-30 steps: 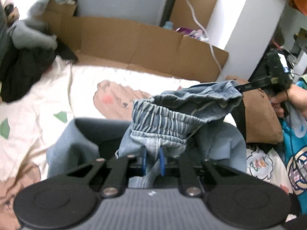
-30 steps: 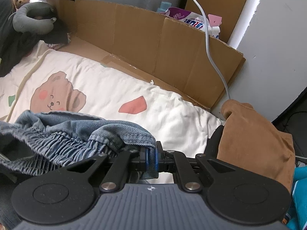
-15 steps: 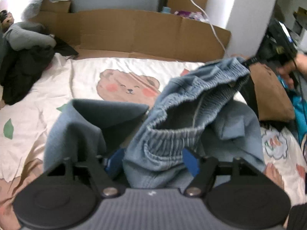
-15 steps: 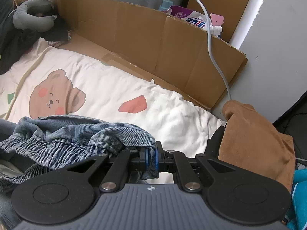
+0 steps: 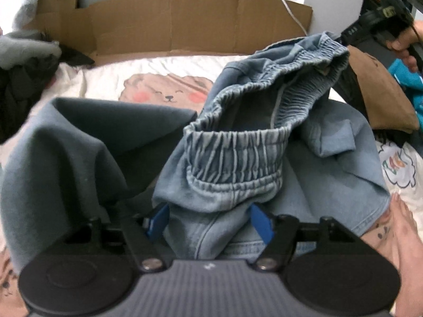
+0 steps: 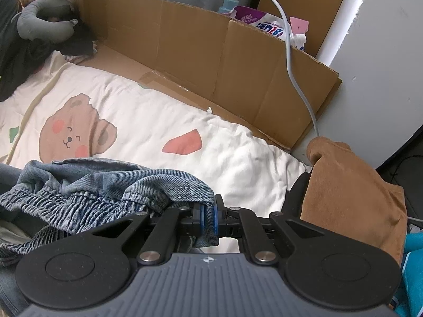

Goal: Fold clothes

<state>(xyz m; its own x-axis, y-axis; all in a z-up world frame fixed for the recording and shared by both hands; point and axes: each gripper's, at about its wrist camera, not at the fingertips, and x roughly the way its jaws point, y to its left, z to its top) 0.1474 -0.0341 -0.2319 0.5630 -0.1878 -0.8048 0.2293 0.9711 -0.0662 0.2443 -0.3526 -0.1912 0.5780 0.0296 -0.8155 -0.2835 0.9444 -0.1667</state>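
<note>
A brown cardboard wall bounds the far edge. The left gripper, just spread, straddles the light-blue elastic-waist denim trousers; the right gripper pinches their waistband.

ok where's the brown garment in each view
Left wrist: the brown garment lies at the right edge, upper half, behind the jeans and below the right gripper.
Right wrist: it sits at the right edge, lower middle, just right of the gripper's fingers.
Shared landmark: the cardboard wall along the far side of the bear-print sheet.
</note>
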